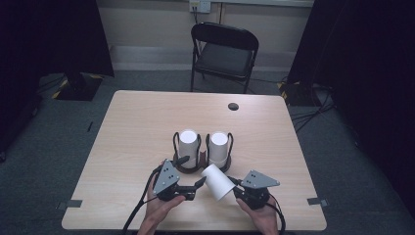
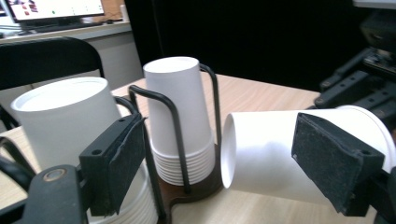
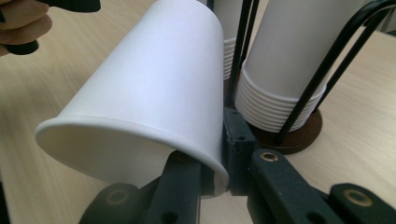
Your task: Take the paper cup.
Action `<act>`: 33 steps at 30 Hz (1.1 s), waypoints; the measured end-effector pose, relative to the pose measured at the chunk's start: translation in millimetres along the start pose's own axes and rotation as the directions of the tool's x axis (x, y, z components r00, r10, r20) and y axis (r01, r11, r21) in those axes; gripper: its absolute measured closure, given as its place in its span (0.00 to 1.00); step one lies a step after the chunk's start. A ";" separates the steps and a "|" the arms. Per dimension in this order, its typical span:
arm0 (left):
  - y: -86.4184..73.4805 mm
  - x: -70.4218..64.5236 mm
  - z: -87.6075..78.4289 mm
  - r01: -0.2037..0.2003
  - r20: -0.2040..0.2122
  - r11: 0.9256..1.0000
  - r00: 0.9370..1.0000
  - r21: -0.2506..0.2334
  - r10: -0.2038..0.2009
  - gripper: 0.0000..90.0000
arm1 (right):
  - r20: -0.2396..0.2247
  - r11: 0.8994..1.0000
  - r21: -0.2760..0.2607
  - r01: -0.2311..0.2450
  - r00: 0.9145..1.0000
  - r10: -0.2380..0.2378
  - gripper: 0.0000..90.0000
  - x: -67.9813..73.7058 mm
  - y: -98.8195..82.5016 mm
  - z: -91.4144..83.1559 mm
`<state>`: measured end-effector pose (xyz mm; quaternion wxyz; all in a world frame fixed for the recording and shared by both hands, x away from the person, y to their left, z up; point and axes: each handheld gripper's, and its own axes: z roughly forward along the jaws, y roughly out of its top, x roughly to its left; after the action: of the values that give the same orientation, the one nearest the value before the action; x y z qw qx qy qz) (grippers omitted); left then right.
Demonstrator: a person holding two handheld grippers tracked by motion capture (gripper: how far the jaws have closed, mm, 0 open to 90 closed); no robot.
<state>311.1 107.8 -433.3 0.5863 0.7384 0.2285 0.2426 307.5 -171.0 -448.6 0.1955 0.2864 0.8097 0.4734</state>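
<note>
A single white paper cup (image 1: pixel 218 181) lies tilted on its side above the table, base toward the holder. My right gripper (image 1: pixel 236 190) is shut on its rim; in the right gripper view the jaws (image 3: pixel 224 158) pinch the rim wall of the cup (image 3: pixel 154 84). My left gripper (image 1: pixel 193 172) stands open at the cup's left, and its near finger is close to the cup's base. In the left gripper view the cup (image 2: pixel 266 154) lies partly behind the right pad (image 2: pixel 334 163), with no squeeze on it. Two stacks of upturned cups (image 1: pixel 188 142) (image 1: pixel 218 146) stand in a black wire holder (image 1: pixel 182 168).
The wooden table (image 1: pixel 137 127) has a round cable hole (image 1: pixel 233 106) near its far edge. A black folding chair (image 1: pixel 225 51) stands behind the table. The holder's wire loops (image 2: pixel 175 126) rise close beside the left gripper's jaws.
</note>
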 end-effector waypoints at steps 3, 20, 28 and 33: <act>-2.4 -2.5 0.9 -0.013 0.018 1.000 1.000 0.013 0.013 0.24 | -0.015 1.000 0.021 -0.007 1.000 0.007 0.94 -1.7 3.0 0.0; -7.4 -12.7 5.8 -0.139 0.100 0.990 0.986 0.034 0.135 0.18 | -0.081 0.986 0.151 0.066 0.995 -0.054 0.94 -6.2 20.6 1.9; -8.9 -23.8 10.0 -0.190 0.159 0.981 0.970 0.035 0.182 0.17 | -0.115 0.980 0.192 0.053 0.993 -0.031 0.94 -11.7 22.4 3.2; -13.9 -32.6 16.1 -0.252 0.194 0.965 0.953 0.070 0.234 0.17 | -0.127 0.975 0.217 0.053 0.992 -0.026 0.94 -13.9 22.3 1.8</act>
<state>295.1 78.3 -453.0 0.5352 0.8068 0.0917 0.2326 325.3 -170.2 -429.3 0.1215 0.2600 0.8732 0.3939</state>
